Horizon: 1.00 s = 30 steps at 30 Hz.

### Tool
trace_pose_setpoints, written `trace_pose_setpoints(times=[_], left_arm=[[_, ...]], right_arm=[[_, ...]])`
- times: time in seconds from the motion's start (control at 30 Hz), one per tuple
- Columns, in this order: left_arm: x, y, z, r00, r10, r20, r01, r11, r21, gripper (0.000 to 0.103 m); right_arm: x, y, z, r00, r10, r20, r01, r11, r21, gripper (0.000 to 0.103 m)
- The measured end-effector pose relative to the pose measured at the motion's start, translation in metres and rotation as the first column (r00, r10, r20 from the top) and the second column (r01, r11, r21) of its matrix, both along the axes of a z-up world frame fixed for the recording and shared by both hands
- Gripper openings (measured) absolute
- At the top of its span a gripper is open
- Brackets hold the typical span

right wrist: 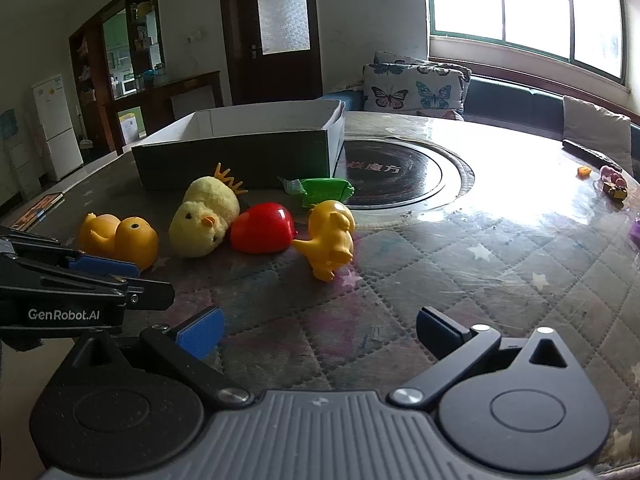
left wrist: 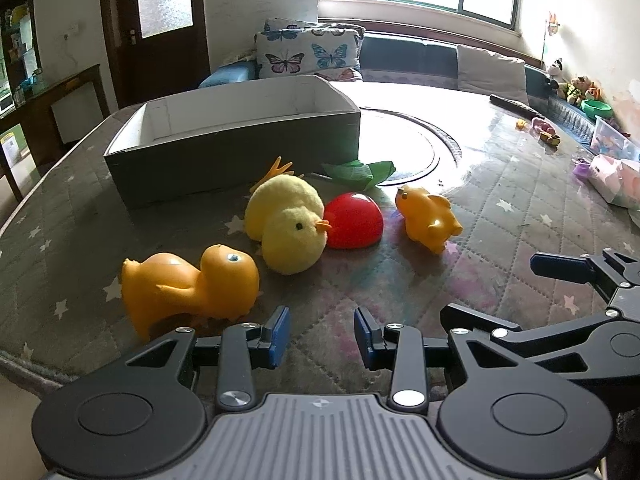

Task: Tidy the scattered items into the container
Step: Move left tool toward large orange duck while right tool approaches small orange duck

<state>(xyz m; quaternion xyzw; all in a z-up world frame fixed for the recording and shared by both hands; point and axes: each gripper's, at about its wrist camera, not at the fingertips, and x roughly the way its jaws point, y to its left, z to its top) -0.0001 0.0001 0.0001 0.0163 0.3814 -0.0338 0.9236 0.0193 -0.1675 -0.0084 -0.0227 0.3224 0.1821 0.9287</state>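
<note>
A dark open box (left wrist: 240,148) with white inner walls stands at the back of the quilted table; it also shows in the right wrist view (right wrist: 240,156). In front of it lie a big orange rubber duck (left wrist: 188,284) (right wrist: 120,240), a yellow plush chick (left wrist: 288,224) (right wrist: 204,216), a red half-ball (left wrist: 354,220) (right wrist: 262,228), a small orange duck (left wrist: 428,216) (right wrist: 330,240) and a green packet (left wrist: 360,172) (right wrist: 324,190). My left gripper (left wrist: 322,334) is open and empty, near the big duck. My right gripper (right wrist: 320,330) is open and empty, short of the small duck.
A round black hotplate (right wrist: 396,176) is set in the table's middle. Small toys (left wrist: 544,130) and plastic boxes (left wrist: 612,148) lie at the far right edge. Butterfly cushions (left wrist: 308,52) and a sofa stand behind the table. The right gripper's arm shows at the right of the left view (left wrist: 580,304).
</note>
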Motion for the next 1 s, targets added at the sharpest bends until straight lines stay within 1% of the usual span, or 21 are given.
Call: trace_pose_setpoints(times=[0.17, 0.57, 0.77, 0.87, 1.0], left_arm=[[-0.003, 0.007, 0.004, 1.0, 0.008, -0.004, -0.008, 1.0, 0.002, 0.039], [-0.003, 0.007, 0.001, 1.0, 0.027, 0.004, -0.027, 1.0, 0.016, 0.039], [-0.002, 0.009, 0.001, 0.999, 0.036, -0.01, -0.035, 0.998, 0.058, 0.039], [-0.001, 0.012, 0.002, 0.999, 0.043, -0.011, -0.043, 0.997, 0.057, 0.039], [0.0, 0.015, 0.001, 0.999, 0.051, -0.015, -0.051, 0.998, 0.033, 0.039]], right_arm=[[-0.001, 0.002, 0.001, 1.0, 0.01, 0.002, -0.01, 1.0, -0.002, 0.103], [0.002, 0.008, 0.002, 1.0, 0.03, 0.004, -0.03, 1.0, -0.001, 0.103], [0.005, 0.012, 0.002, 0.999, 0.042, 0.0, -0.042, 0.999, -0.002, 0.103], [0.007, 0.015, 0.001, 0.999, 0.05, -0.003, -0.05, 0.999, -0.003, 0.103], [0.01, 0.018, 0.001, 0.998, 0.062, -0.007, -0.062, 0.998, -0.004, 0.103]])
